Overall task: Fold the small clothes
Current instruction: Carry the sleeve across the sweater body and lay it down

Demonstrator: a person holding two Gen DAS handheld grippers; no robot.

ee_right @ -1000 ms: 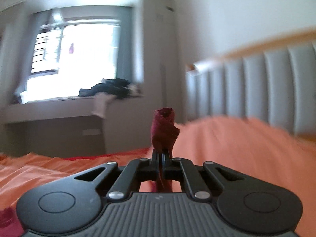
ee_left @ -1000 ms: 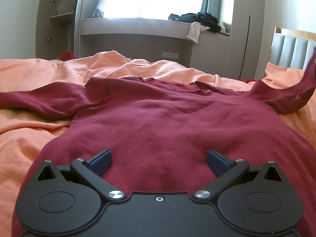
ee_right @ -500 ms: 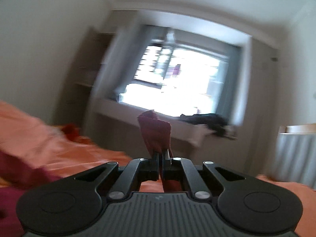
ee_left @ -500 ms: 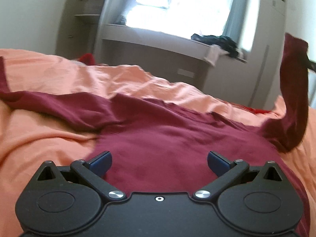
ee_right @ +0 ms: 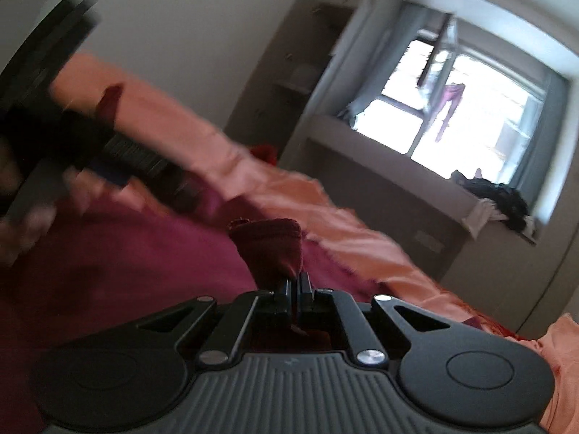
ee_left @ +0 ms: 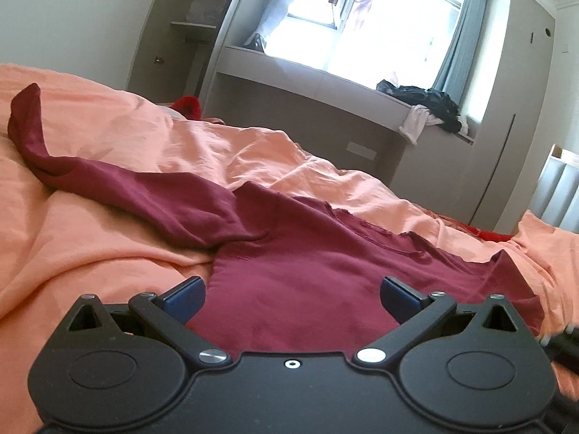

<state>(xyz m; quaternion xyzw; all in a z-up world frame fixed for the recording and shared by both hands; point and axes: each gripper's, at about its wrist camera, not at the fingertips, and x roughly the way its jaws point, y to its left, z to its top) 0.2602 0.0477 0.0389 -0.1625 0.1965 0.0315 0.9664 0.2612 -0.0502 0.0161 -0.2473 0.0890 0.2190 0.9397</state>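
Observation:
A dark red long-sleeved sweater [ee_left: 307, 282] lies flat on the orange bed cover [ee_left: 90, 238]. Its left sleeve [ee_left: 119, 184] stretches out to the far left. My left gripper [ee_left: 291, 294] is open and empty, low over the sweater's body near its left side. My right gripper [ee_right: 297, 282] is shut on the cuff of the right sleeve [ee_right: 269, 249] and holds it over the sweater's body [ee_right: 119, 264]. The left gripper shows blurred in the right wrist view [ee_right: 90, 159], up and to the left.
A grey window bench [ee_left: 325, 79] with a pile of dark clothes [ee_left: 430, 103] stands beyond the bed. A shelf unit [ee_left: 188, 36] is at the back left. A padded grey headboard [ee_left: 557, 195] is at the right.
My right gripper has swung the right sleeve up from beside the headboard and across over the sweater's body. My left gripper has shifted left, staying open.

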